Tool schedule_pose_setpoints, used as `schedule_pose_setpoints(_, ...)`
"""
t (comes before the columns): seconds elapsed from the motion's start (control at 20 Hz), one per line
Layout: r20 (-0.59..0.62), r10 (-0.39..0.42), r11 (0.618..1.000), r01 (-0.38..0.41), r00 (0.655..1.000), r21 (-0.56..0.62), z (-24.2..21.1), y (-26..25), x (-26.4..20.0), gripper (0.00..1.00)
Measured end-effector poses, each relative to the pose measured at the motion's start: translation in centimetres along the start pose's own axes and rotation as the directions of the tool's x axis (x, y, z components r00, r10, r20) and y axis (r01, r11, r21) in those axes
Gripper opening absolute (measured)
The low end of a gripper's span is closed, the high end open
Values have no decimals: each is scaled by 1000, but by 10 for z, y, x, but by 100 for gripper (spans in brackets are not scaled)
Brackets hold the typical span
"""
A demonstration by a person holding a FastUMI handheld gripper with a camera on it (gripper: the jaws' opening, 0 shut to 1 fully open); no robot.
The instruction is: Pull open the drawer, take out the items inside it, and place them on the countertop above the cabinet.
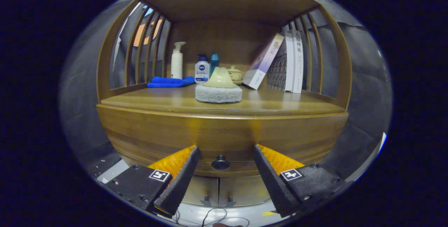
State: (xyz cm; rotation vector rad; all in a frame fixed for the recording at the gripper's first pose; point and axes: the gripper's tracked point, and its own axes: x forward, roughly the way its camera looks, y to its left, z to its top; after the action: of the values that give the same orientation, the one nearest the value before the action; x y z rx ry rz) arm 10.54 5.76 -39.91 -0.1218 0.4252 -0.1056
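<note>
A wooden cabinet faces me, its drawer front (224, 134) flush with the frame and shut. A small dark round knob (220, 163) sits low on the drawer, between my two fingers. My gripper (225, 148) is open, with the fingers wide on either side of the knob and touching nothing. On the countertop (168, 99) above the drawer rests a round scrubbing pad with a pale handle (219, 86). What lies inside the drawer is hidden.
At the back of the countertop stand a white pump bottle (177, 61), a small bottle (202, 72), a blue bottle (214, 61) and a small lidded pot (235, 74). A folded blue cloth (170, 82) lies left. Books (283, 64) lean at the right. Slatted side walls close both sides.
</note>
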Motion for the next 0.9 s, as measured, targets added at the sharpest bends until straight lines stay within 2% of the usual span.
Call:
schedule_pose_setpoints(0.2,11,-4,1000,4,1000,-9,-1,1,1,100)
schedule_pose_setpoints(0.35,-3,41,999,-41,999,14,6,0,-6,100)
schedule_pose_setpoints(0.6,99,102,995,-103,990,1,61,-19,-41,100)
schedule_pose_setpoints(0.9,196,112,992,-122,974,39,150,-58,-101,100)
